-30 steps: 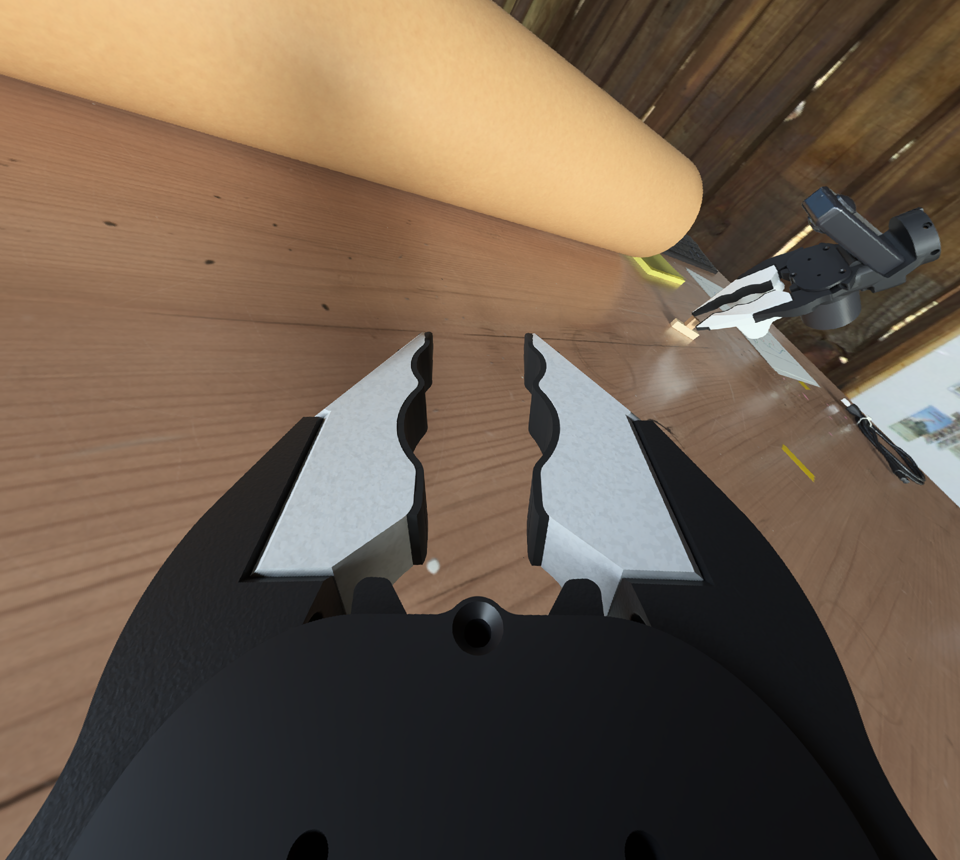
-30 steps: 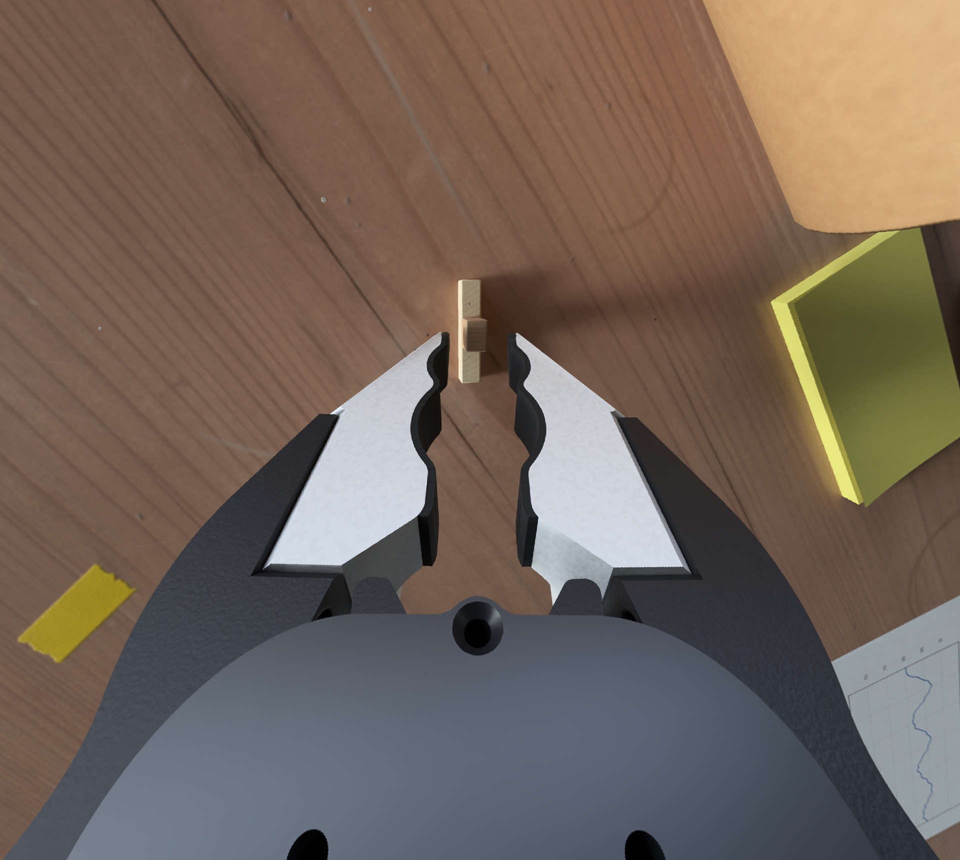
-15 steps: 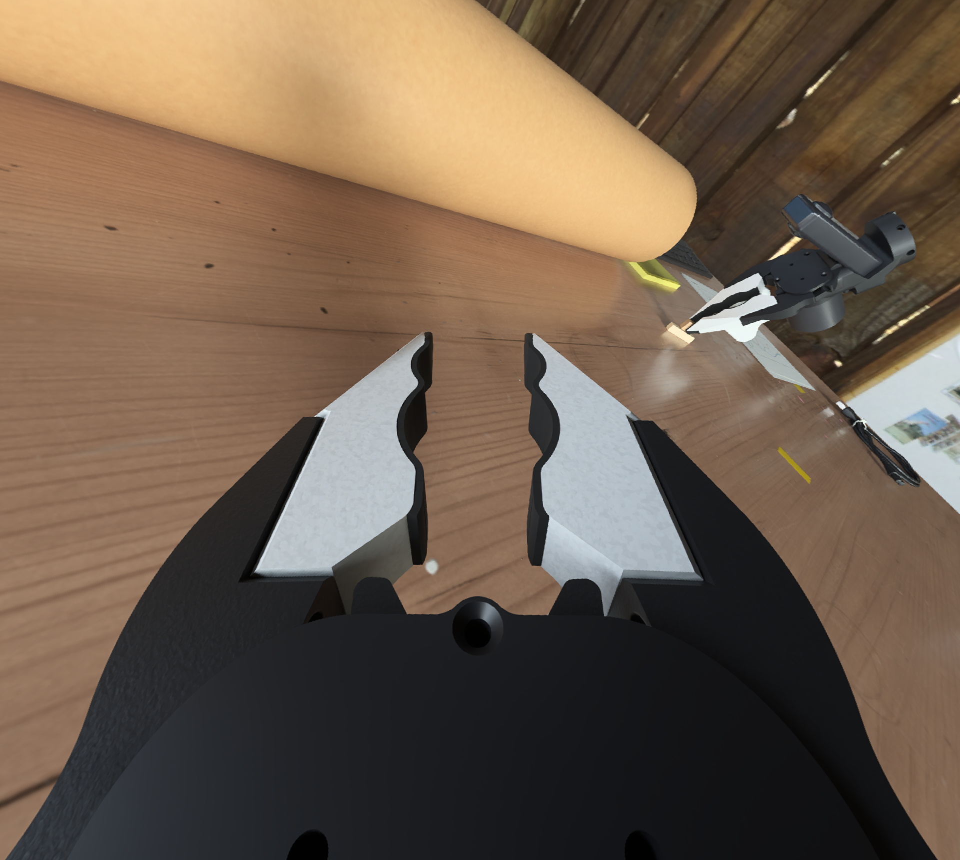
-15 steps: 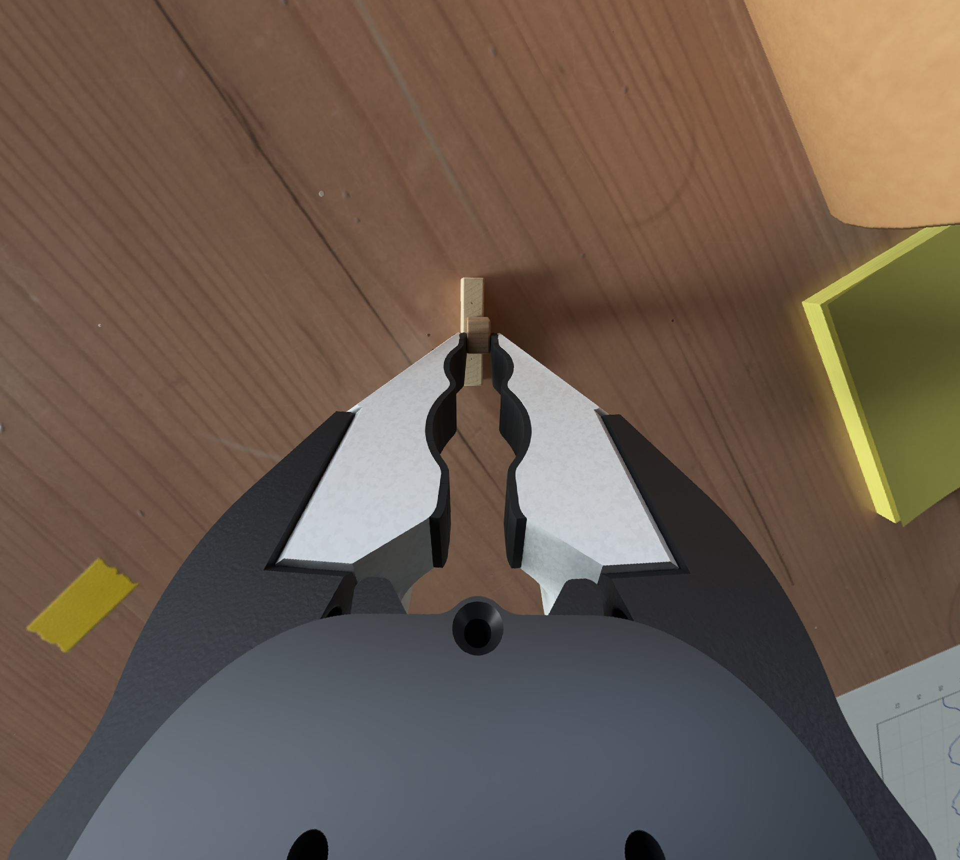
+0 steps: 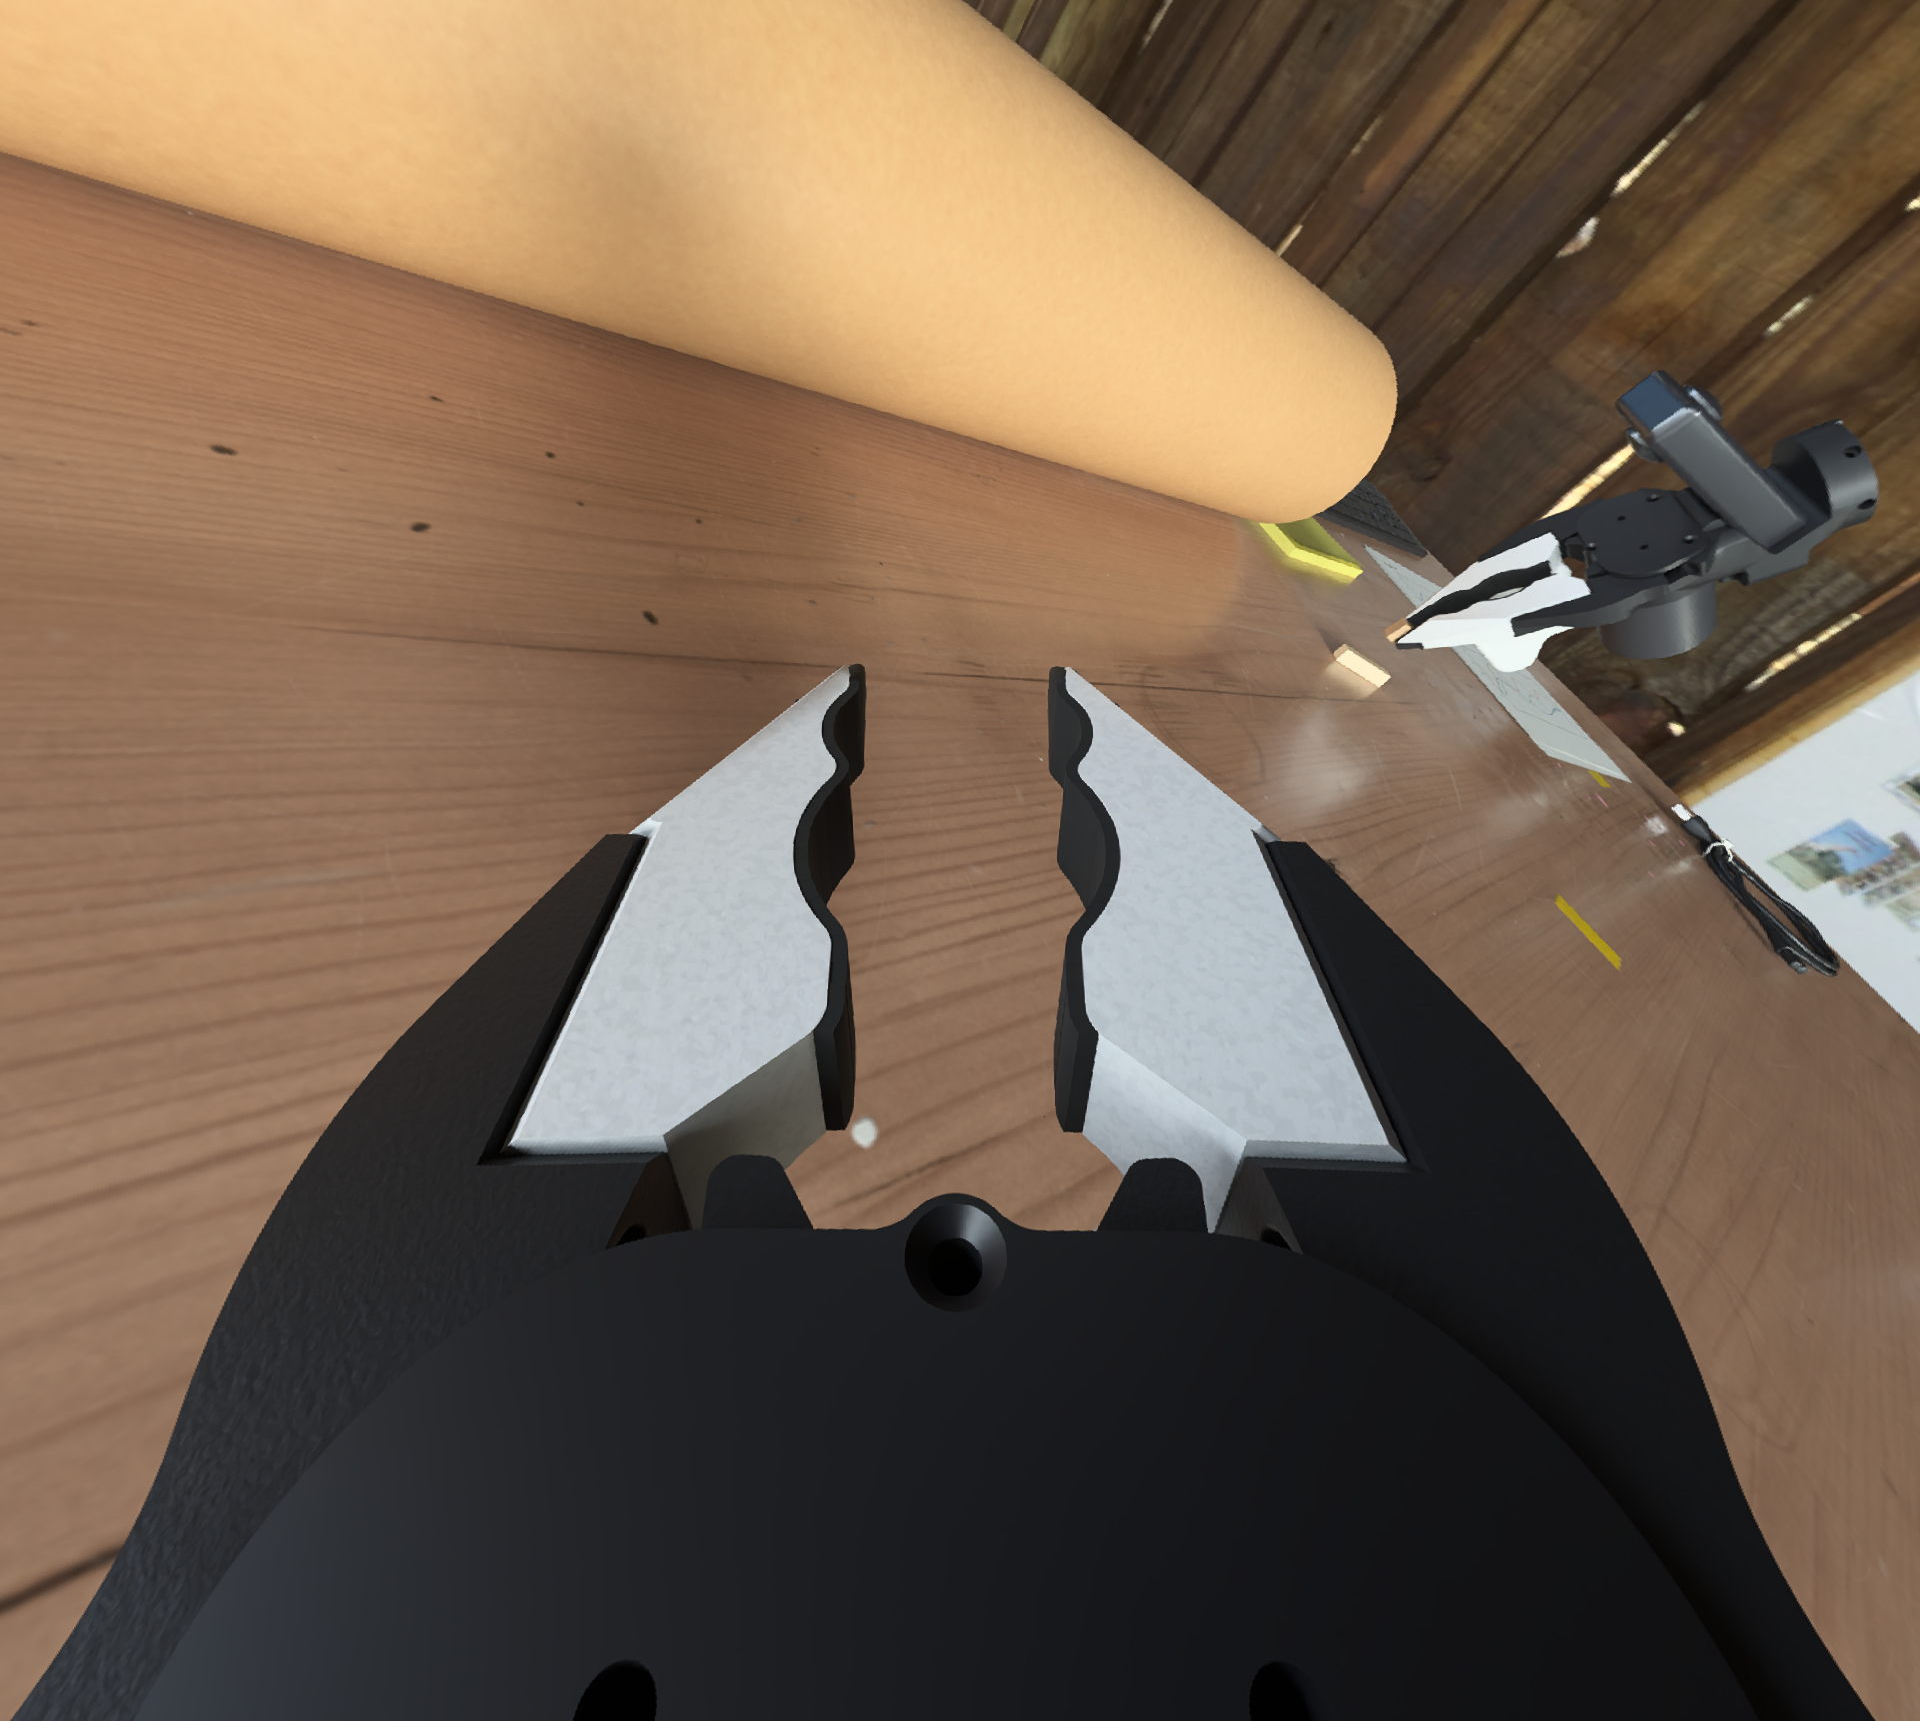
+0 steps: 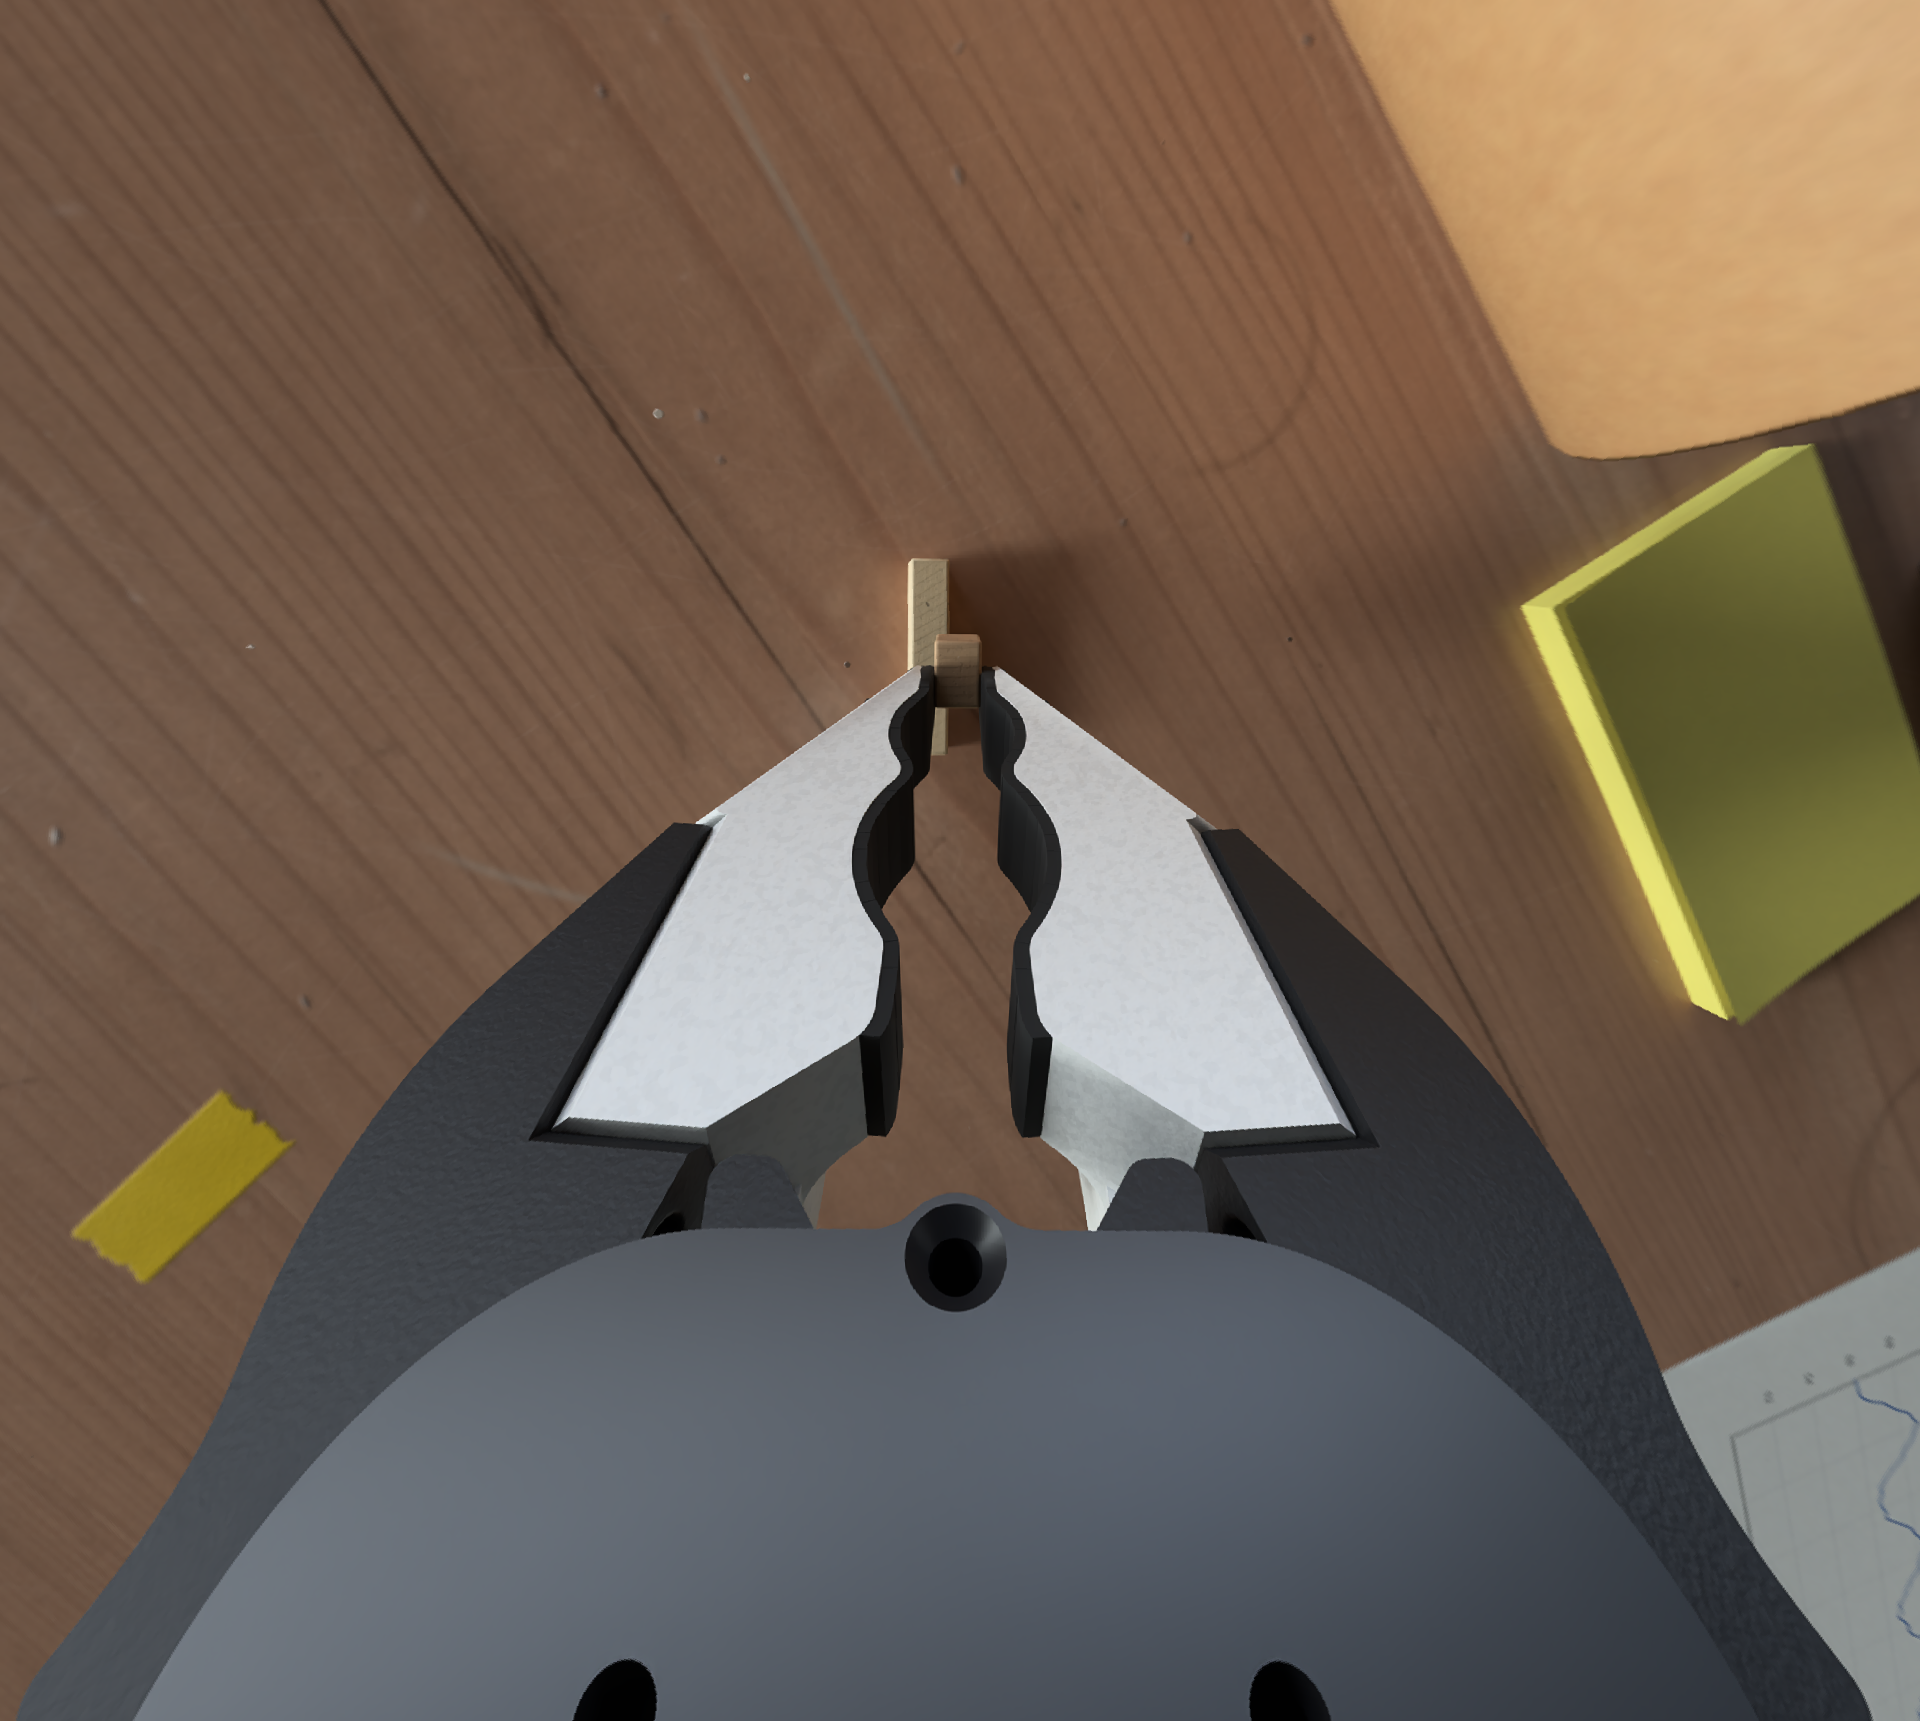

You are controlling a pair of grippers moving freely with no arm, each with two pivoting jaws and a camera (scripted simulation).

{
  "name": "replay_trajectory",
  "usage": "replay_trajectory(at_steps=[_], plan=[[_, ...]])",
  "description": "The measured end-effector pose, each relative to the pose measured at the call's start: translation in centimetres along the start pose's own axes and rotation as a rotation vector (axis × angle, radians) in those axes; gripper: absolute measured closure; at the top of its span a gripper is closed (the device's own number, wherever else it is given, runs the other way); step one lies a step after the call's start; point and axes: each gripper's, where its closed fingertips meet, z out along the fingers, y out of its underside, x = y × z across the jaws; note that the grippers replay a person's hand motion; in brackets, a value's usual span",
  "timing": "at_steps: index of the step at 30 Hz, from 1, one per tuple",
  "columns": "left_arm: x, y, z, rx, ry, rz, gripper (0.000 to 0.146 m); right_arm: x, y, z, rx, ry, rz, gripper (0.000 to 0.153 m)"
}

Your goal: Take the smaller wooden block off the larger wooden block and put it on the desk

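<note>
The larger wooden block [image 6: 928,606] lies flat on the wooden desk [image 6: 520,321]. My right gripper [image 6: 956,684] is shut on the smaller wooden block [image 6: 956,655], pinched at the fingertips just over the larger block. In the left wrist view the right gripper [image 5: 1403,632] shows far off, its tip slightly above and to the right of the larger block [image 5: 1361,665]. My left gripper [image 5: 954,679] is open and empty, low over bare desk [image 5: 312,736], far from both blocks.
A big tan rounded object [image 5: 623,165] lies along the desk and shows at the upper right of the right wrist view [image 6: 1610,61]. A yellow note pad [image 6: 1745,736], a yellow tape strip [image 6: 182,1188] and a graph sheet [image 6: 1818,1484] lie nearby.
My right gripper closed from open onto the smaller block, then rose a little with it, away from the larger block. The left gripper has hardly moved.
</note>
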Motion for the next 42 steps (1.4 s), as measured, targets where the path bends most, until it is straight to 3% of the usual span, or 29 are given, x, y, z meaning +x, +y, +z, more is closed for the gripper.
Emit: replay_trajectory(at_steps=[12,20,24,29,34,42], plan=[[0.0,0.0,0.0,-0.002,0.0,0.0,0.111,-1.4,-2.3,-4.1,0.144,0.006,-0.056,0.145],[0.1,0.0,0.0,0.0,0.0,0.005,0.111,-9.9,-8.7,-7.2,0.421,-0.122,-0.103,0.145],[0.2,0.0,0.0,0.003,0.007,0.007,0.111,-16.1,-11.6,-5.2,0.49,-0.233,-0.133,0.145],[0.3,0.5,0.3,-0.034,-0.006,0.03,0.111,-20.4,-11.9,1.1,0.33,-0.223,-0.193,0.145],[0.6,1.2,0.7,-0.084,-0.019,0.071,0.111,-21.5,-12.2,3.7,0.283,-0.228,-0.18,0.145],[0.5,0.7,0.2,-0.043,0.023,0.013,0.111,-21.9,-11.9,4.6,0.244,-0.212,-0.186,0.145]])
